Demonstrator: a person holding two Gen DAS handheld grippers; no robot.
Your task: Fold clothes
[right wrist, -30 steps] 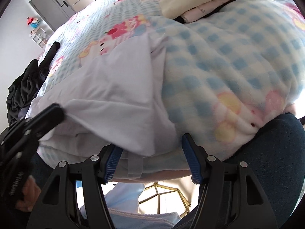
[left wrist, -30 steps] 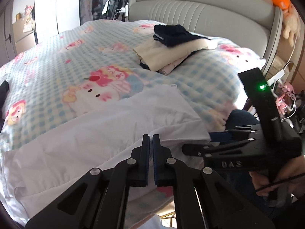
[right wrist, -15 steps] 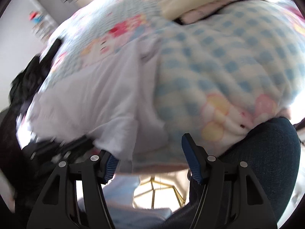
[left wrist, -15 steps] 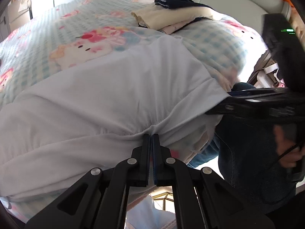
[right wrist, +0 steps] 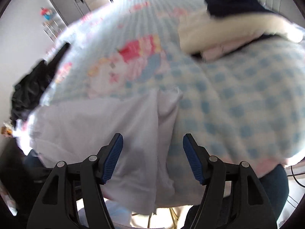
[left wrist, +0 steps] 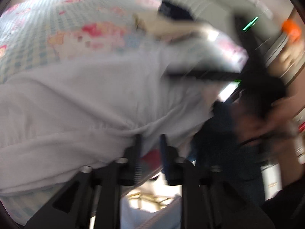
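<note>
My left gripper [left wrist: 150, 143] has just been opening; its jaws stand apart at the bunched hem of the white garment [left wrist: 85, 99], cloth between them, not pinched. My right gripper [right wrist: 152, 156] hangs wide and released over the garment [right wrist: 106, 126], which lies draped over the near edge of the checked blanket [right wrist: 238, 95].

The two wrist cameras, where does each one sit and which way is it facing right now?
Left wrist: on the left claw, looking down at the white garment on the bed's edge; the right claw and a hand show.
Right wrist: on the right claw, looking down over the checked blanket; a denim-clad leg shows.
Shared: garment, blanket, folded stack.
</note>
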